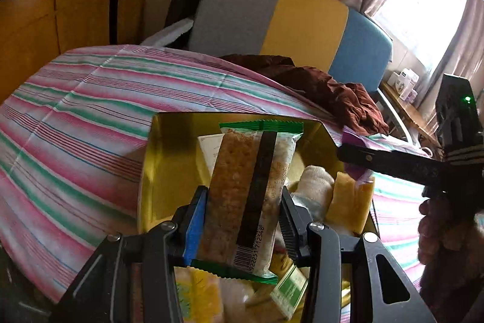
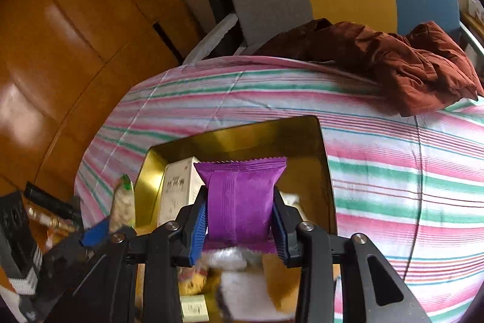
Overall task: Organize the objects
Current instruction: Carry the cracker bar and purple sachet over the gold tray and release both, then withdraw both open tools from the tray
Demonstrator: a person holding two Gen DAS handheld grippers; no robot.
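My left gripper (image 1: 243, 220) is shut on a long clear-wrapped cracker bar with green ends (image 1: 242, 186), held above a gold tin box (image 1: 165, 168) full of snacks. My right gripper (image 2: 240, 217) is shut on a purple snack packet (image 2: 240, 199), also over the gold box (image 2: 325, 171). In the left wrist view the right gripper (image 1: 357, 156) reaches in from the right with the purple packet (image 1: 352, 141) at its tip. In the right wrist view the left gripper (image 2: 99, 229) shows at lower left with the bar (image 2: 122, 205) end-on.
The box holds a white carton (image 2: 178, 189), yellow packets (image 1: 348, 205) and a white wrapped item (image 1: 314, 183). It stands on a bed with a striped sheet (image 1: 84, 123). A crumpled maroon cloth (image 2: 408, 65) lies near the headboard (image 1: 302, 23). A wooden wardrobe (image 2: 60, 50) stands left.
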